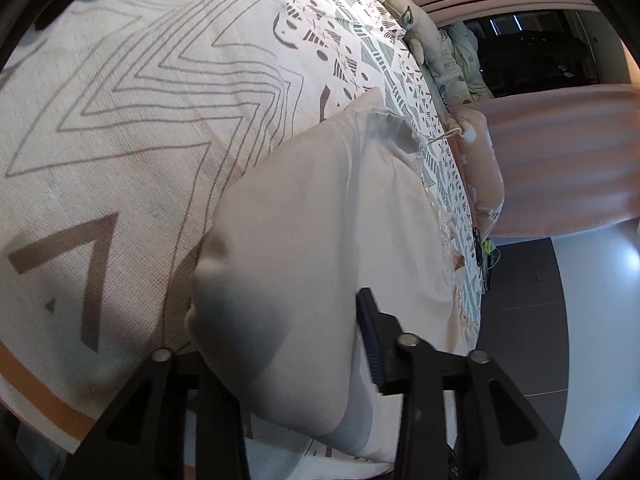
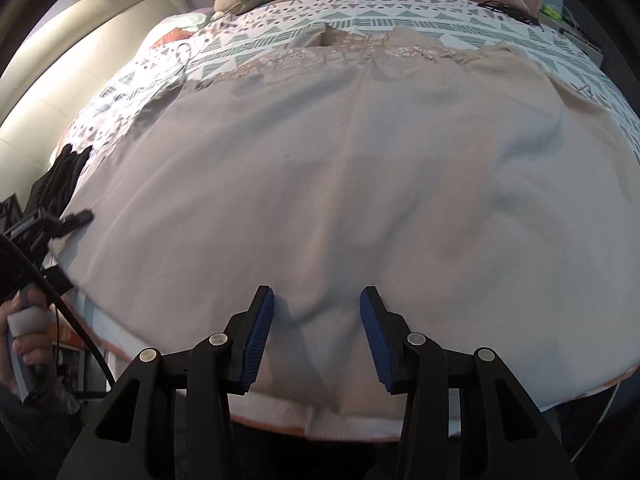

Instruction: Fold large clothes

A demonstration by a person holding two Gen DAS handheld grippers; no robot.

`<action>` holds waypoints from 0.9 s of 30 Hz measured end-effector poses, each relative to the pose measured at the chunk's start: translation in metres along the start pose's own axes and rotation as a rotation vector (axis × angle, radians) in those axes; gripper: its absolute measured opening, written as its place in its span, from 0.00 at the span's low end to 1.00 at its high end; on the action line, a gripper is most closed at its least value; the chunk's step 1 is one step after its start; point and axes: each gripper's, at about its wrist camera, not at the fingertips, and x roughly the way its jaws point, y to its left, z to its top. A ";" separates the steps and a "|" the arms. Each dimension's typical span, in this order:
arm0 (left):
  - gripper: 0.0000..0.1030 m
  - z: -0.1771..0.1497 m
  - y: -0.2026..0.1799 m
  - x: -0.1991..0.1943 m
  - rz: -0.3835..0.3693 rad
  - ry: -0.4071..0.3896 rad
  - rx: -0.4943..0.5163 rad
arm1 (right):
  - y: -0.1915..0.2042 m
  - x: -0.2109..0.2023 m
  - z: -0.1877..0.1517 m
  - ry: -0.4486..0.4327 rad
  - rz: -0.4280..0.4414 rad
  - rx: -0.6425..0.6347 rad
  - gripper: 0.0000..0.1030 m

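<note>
On the bed (image 2: 400, 16), my left claw (image 1: 280, 344) pinches the cream garment (image 2: 320, 160); right claw (image 2: 317, 336) half-closed, straddling its hem. Next: grip, then fold.

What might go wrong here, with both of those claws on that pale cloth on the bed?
The left gripper has a thick bunch of the pale garment between its fingers, so it may drag extra layers and spoil the fold. The right gripper straddles only a small raised ridge near the hem, with its pads seemingly not yet pressing; closing there could miss or catch too little. Pulling unevenly might also shift the zigzag blanket underneath.
</note>
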 end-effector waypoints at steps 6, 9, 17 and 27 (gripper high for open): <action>0.11 -0.003 -0.011 -0.019 -0.092 -0.025 0.004 | 0.000 0.009 0.006 -0.007 -0.013 0.018 0.42; 0.11 -0.002 -0.030 -0.028 -0.136 -0.040 0.031 | -0.006 0.010 0.007 -0.001 0.010 0.032 0.42; 0.09 -0.004 -0.091 -0.045 -0.221 -0.050 0.126 | -0.027 0.010 0.008 0.019 0.106 0.059 0.42; 0.09 -0.026 -0.188 -0.049 -0.372 0.008 0.287 | -0.075 0.002 0.009 0.000 0.328 0.188 0.42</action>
